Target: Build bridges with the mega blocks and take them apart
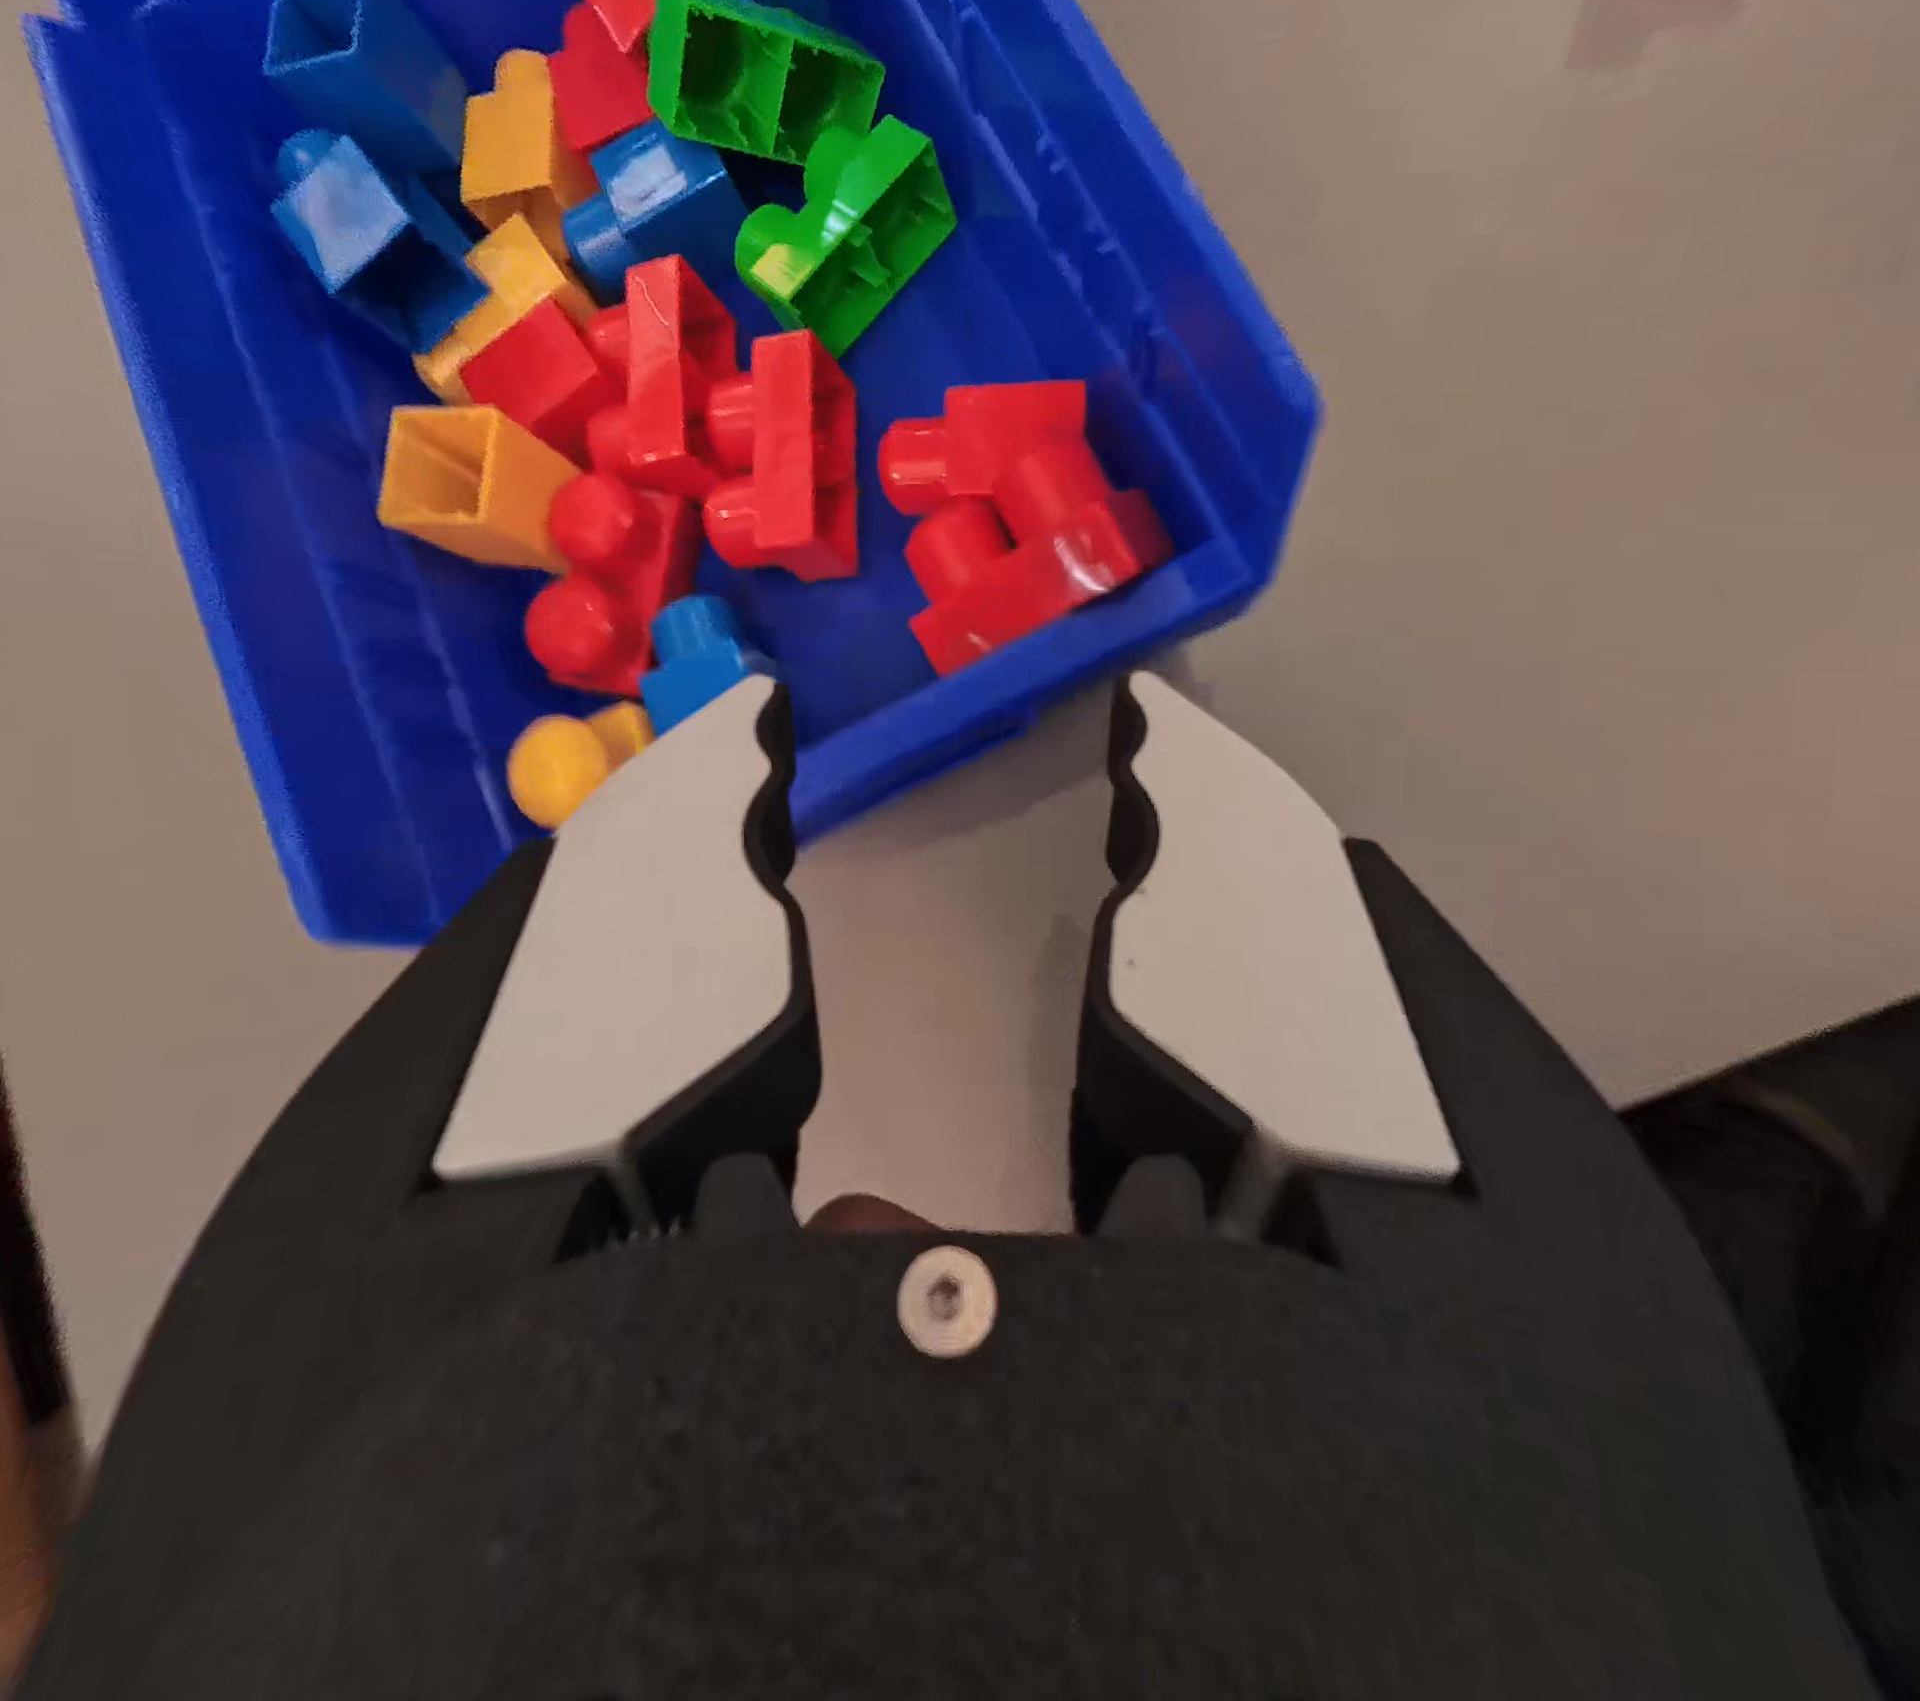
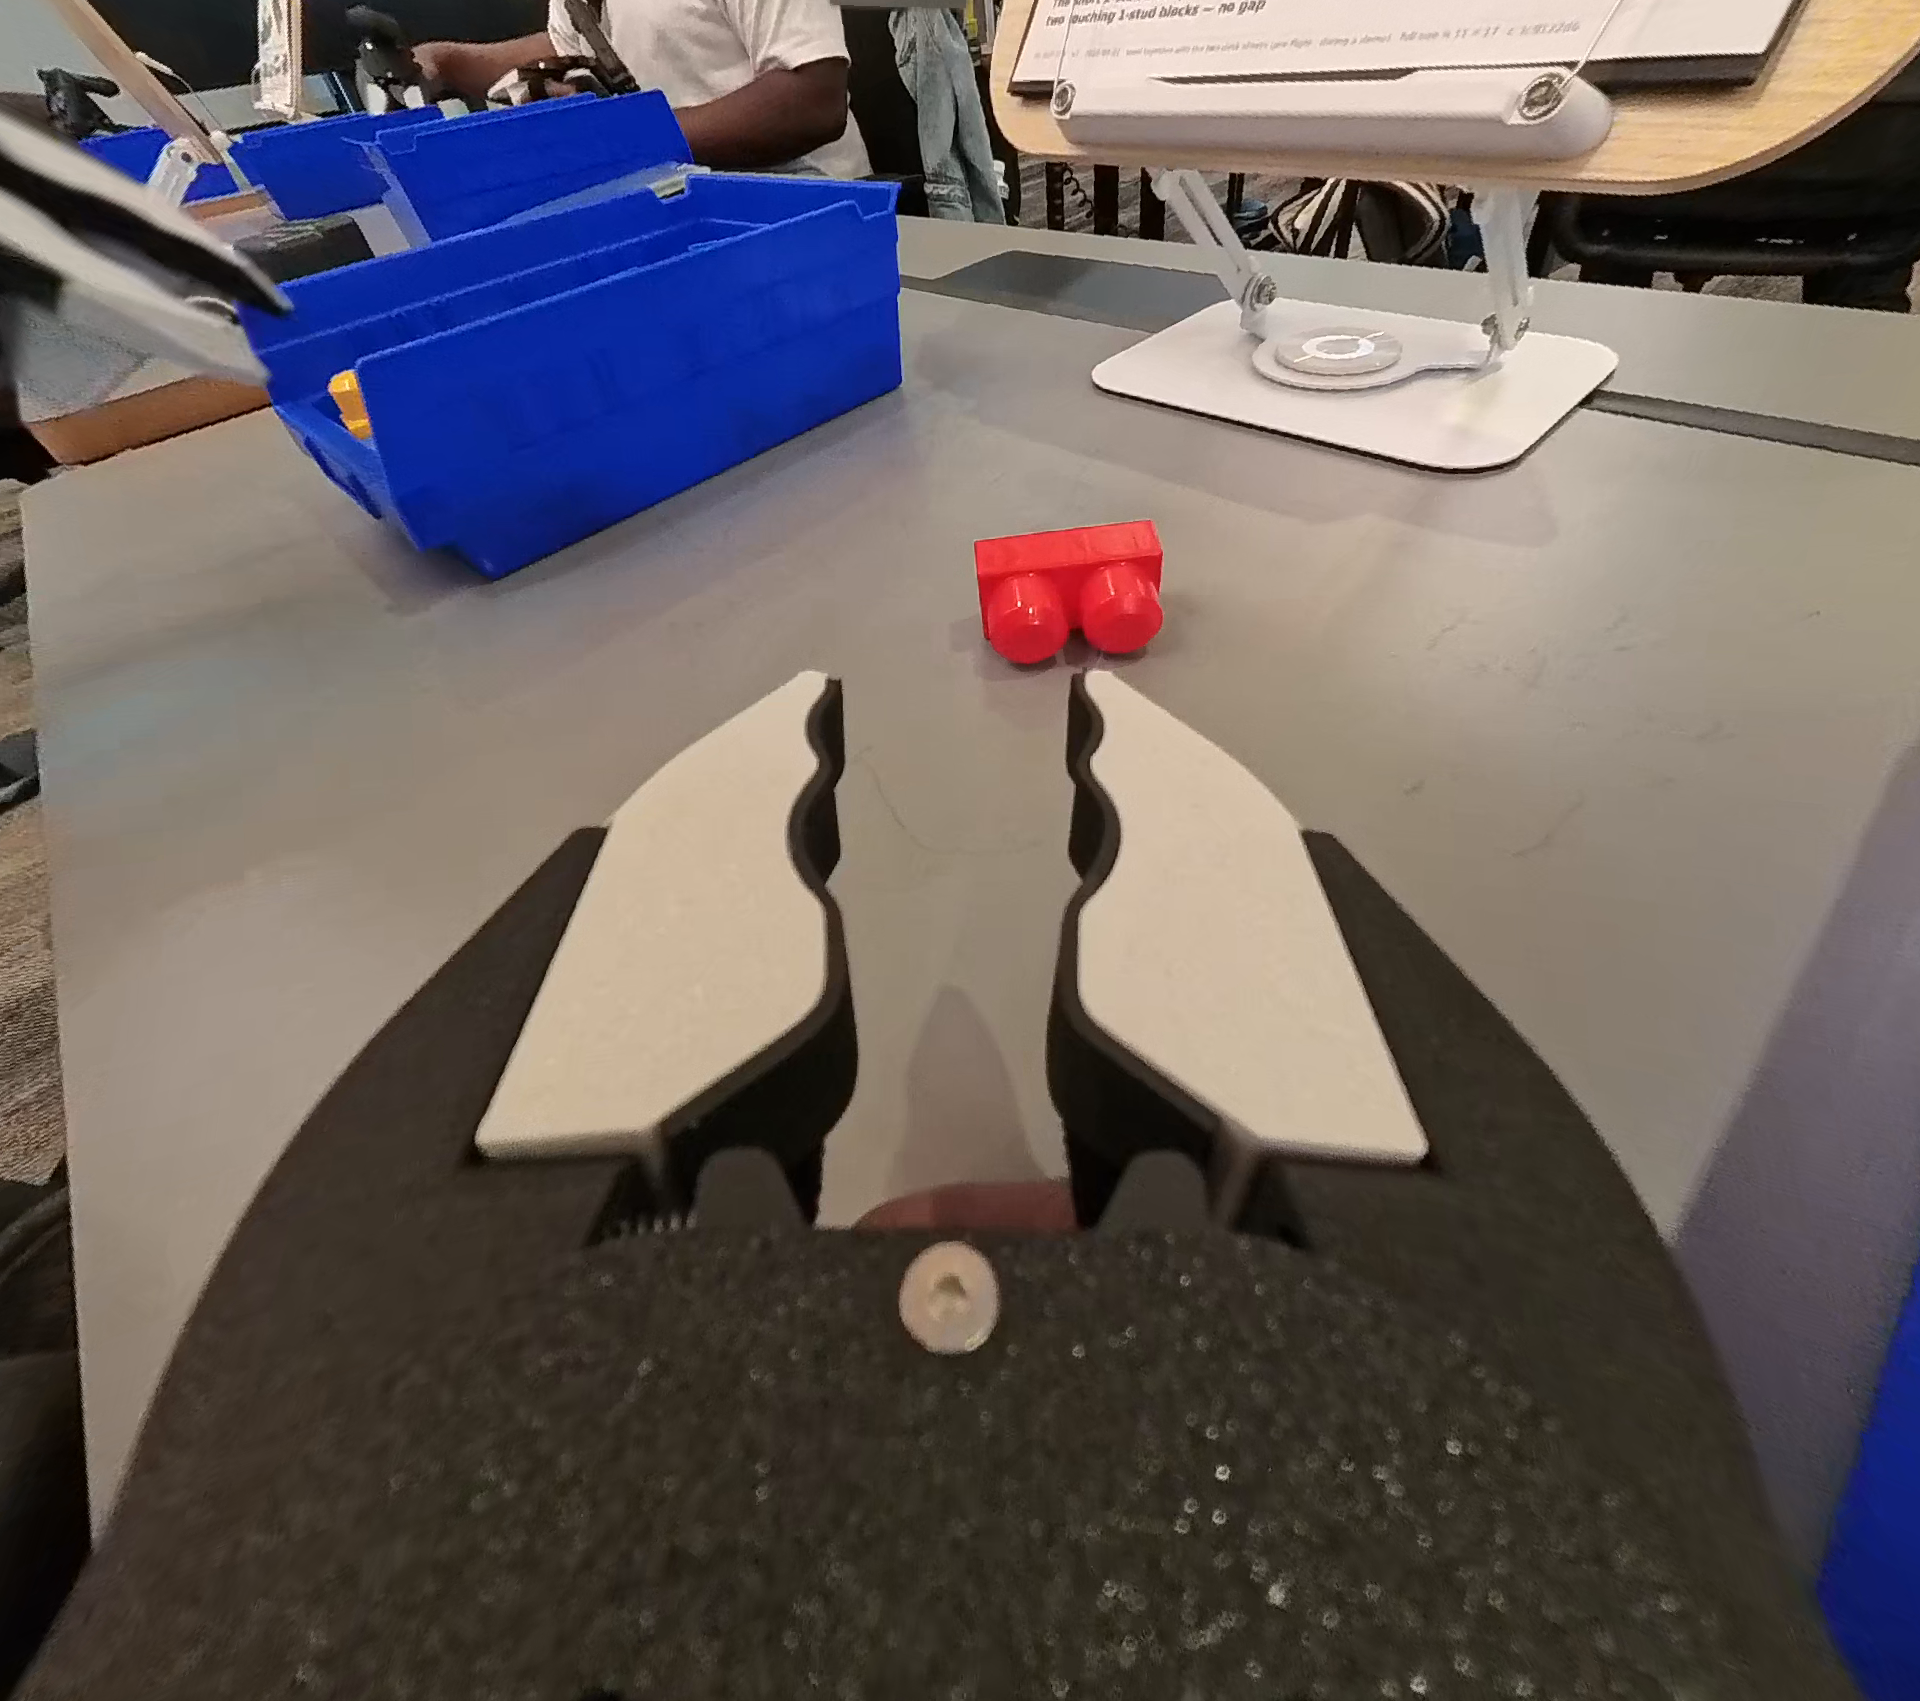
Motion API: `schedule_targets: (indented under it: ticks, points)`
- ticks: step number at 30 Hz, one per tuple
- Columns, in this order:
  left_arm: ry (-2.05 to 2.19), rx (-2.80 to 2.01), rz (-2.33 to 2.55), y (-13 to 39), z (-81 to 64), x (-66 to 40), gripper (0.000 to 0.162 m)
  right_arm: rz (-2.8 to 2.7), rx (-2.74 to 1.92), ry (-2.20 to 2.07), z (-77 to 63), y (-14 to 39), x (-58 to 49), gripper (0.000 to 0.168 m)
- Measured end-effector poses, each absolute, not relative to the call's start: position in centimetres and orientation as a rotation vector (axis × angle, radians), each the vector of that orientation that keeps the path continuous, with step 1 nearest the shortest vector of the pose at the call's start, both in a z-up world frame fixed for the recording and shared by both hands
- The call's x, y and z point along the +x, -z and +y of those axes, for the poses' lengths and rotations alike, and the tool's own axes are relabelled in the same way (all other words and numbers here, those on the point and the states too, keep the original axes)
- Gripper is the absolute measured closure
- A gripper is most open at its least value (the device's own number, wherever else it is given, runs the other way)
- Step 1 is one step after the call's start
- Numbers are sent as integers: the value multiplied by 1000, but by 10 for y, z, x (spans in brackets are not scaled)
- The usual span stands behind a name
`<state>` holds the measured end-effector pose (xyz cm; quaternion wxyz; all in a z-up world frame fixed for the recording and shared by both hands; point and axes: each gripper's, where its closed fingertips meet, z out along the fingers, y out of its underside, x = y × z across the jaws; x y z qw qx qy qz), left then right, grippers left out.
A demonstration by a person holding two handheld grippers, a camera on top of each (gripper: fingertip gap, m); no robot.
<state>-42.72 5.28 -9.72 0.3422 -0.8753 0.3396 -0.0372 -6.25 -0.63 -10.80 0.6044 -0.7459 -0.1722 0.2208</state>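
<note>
Smooth grey fingers [image 2: 717, 903], knobbed red block [image 2: 1070, 586]

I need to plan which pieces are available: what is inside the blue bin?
The blue bin holds loose red blocks, blue blocks, yellow blocks and green blocks. Pieces buried beneath the pile, or behind the left gripper, are hidden.

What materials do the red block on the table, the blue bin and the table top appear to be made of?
Red block: probably hard moulded plastic, glossy, with bright highlights on its two studs.
Blue bin: likely rigid plastic, duller sheen, moulded ribs and rim.
Table: smooth matte grey surface, perhaps laminate; the pictures do not settle it.
</note>
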Motion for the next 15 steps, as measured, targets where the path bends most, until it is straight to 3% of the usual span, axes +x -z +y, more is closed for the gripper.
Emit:
schedule_targets:
  ticks: [7, 15]
  points:
    - [-149, -2468, 1006, 121, 168, -474, 100, -397, -1730, -515, -6, 109, -62, 127]
    - [-247, -2519, 1146, 131, 207, -483, 98, -392, -1730, -533, -6, 108, -62, 128]
